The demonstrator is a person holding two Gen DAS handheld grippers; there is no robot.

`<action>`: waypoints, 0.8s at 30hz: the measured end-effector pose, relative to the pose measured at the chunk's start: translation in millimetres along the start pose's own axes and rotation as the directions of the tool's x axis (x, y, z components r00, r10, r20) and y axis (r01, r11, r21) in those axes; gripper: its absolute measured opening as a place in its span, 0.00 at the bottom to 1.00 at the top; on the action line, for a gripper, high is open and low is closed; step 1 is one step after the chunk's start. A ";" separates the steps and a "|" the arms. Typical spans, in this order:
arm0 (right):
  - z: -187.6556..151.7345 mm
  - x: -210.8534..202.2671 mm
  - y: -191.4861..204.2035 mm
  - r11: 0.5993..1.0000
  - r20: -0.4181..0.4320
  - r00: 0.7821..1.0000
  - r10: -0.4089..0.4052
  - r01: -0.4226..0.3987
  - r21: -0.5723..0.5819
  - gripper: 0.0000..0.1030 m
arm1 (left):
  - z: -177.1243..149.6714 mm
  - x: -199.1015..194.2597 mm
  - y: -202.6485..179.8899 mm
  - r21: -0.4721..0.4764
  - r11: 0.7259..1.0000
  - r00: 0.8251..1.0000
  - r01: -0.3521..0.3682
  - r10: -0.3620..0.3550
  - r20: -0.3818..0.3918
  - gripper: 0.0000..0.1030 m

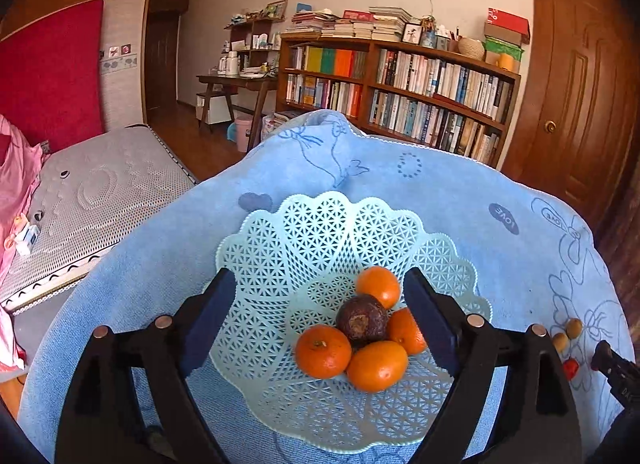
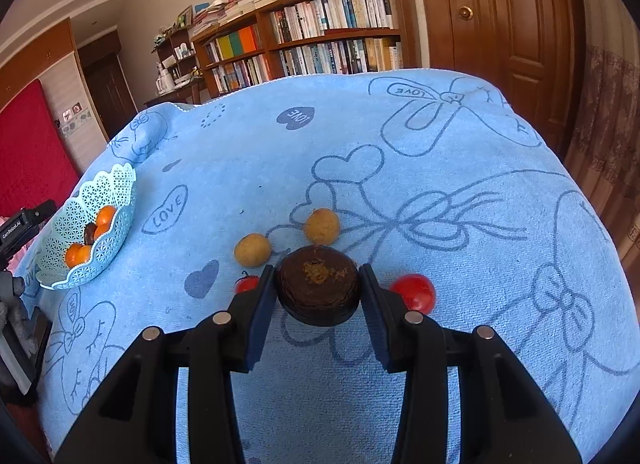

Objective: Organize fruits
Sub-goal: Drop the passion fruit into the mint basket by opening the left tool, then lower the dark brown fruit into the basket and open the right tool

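I see a light blue basket (image 1: 256, 256) sitting on a blue towel (image 1: 440, 192) with hearts and bows drawn on it; my left gripper (image 1: 320, 328) hangs over the basket with its fingers spread wide and nothing between them. In the bottom of the basket lie four oranges (image 1: 323, 351) packed close together; a dark brown fruit (image 1: 362, 322) sits on top in the middle, touching them, with its rough end facing up toward my camera.

My right gripper (image 2: 318, 292) is well away from the basket, out on the open towel; its two fingers sit on each side of a second dark brown fruit (image 2: 318, 288) and press right against it, so I am gripping that fruit. This fruit is round and a bit flat, wider than it is tall; its wide way runs from one finger across to the other, and its rough yellow-brown spot points up. I think it rests on the towel, but I cannot be sure from here.

Just behind it lie two small tan fruits (image 2: 252, 250), close but not touching each other; a red fruit (image 2: 414, 292) lies just past the right finger, and another red fruit (image 2: 246, 284) peeks out beside the left finger, mostly hidden.
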State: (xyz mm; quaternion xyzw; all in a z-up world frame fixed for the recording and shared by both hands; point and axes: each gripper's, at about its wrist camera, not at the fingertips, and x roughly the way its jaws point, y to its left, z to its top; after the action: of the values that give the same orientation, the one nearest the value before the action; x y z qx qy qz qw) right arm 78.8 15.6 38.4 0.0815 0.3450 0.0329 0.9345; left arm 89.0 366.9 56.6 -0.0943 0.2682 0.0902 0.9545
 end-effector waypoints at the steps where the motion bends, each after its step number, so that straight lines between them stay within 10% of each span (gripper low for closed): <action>1: 1.6 -0.7 4.1 1.000 0.000 1.000 0.010 -0.010 -0.006 0.41 | 0.5 0.8 2.6 -0.011 1.000 1.000 -0.009 0.009 0.000 0.84; 24: 37.6 23.8 212.3 0.909 -0.103 0.947 0.303 -0.320 -0.265 0.41 | -7.7 -5.0 16.2 -0.042 0.989 0.985 -0.145 0.148 0.091 0.96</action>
State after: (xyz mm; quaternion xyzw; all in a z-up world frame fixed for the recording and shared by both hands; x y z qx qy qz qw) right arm 120.2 222.6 88.5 0.0021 0.3468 0.2322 0.9087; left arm 77.4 380.2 50.6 -0.0867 0.2275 0.1693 0.9550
